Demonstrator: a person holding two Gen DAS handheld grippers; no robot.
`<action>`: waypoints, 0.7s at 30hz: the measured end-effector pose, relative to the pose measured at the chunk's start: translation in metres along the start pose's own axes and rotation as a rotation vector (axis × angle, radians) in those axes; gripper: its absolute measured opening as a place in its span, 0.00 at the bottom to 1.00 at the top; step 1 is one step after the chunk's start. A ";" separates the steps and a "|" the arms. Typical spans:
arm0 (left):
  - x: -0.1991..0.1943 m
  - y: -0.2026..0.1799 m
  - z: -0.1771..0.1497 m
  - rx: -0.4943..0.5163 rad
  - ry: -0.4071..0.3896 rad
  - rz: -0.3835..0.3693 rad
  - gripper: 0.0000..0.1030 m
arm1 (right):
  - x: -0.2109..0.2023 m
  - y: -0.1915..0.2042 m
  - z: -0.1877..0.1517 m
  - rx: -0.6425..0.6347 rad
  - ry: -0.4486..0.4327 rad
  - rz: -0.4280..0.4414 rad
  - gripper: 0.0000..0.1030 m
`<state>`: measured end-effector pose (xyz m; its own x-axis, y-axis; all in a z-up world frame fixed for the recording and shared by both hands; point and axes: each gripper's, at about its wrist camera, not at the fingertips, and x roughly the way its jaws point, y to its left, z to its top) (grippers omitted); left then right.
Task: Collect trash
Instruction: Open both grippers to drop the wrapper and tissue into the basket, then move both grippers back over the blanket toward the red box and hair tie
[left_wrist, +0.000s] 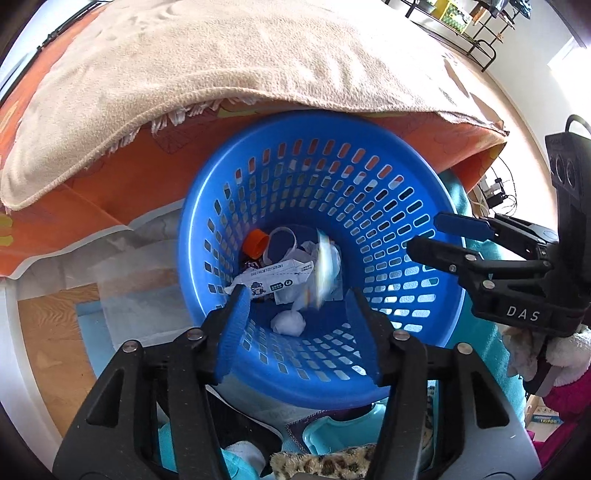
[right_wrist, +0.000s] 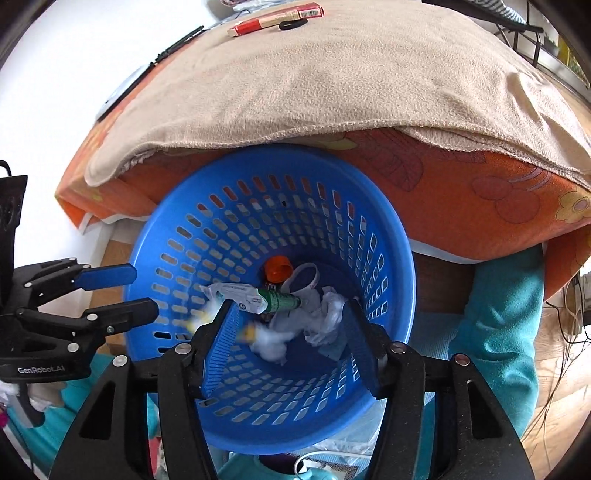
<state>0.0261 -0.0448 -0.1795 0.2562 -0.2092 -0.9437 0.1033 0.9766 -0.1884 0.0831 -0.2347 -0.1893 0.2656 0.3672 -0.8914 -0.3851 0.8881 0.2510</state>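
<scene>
Both pairs of jaws stand spread with nothing between them: the left gripper (left_wrist: 299, 325) and the right gripper (right_wrist: 291, 343) each hang over the mouth of the round blue perforated plastic basket (left_wrist: 369, 192), fingers pointed down into it. That fits a drop just made, since a blurred white and yellowish scrap (left_wrist: 325, 269) smears across the left wrist view above the heap, apparently falling; what it is cannot be made out.

At the bottom of the basket lies the collected trash: a crumpled white printed paper wrapper (left_wrist: 273, 277), an orange plastic cap (left_wrist: 256, 242), a white plastic ring-shaped strip (left_wrist: 282, 240), a balled white tissue (left_wrist: 288, 321), and, clearer from the right wrist, a small green bottle (right_wrist: 282, 300) lying on its side across the pile. Crumpled white paper (right_wrist: 328, 314) fills the rest, with its lower layers hidden.

The basket sits low, just beside the edge of a surface draped in an orange flower-print cloth (right_wrist: 461, 206) with a beige fleece blanket (right_wrist: 351, 85) on top, likely so that scraps can be carried a short way and let go. Far back on the blanket lie a red and white flat box (right_wrist: 275, 18) and a small black ring (right_wrist: 291, 24), both tiny and warped by the lens. The basket's near rim is hidden behind the gripper bodies, and what it rests on is hard to tell.
</scene>
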 end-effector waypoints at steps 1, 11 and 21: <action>-0.001 0.001 0.000 -0.002 -0.005 0.002 0.56 | -0.001 0.000 0.001 -0.001 -0.002 -0.008 0.57; -0.008 0.006 0.008 -0.028 -0.035 0.017 0.57 | -0.011 -0.001 0.010 -0.018 -0.046 -0.080 0.65; -0.030 0.006 0.036 -0.047 -0.108 0.015 0.67 | -0.027 -0.004 0.028 -0.023 -0.092 -0.107 0.65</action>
<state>0.0538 -0.0345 -0.1429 0.3599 -0.1958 -0.9122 0.0544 0.9805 -0.1889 0.1019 -0.2400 -0.1556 0.3858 0.2958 -0.8739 -0.3702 0.9172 0.1471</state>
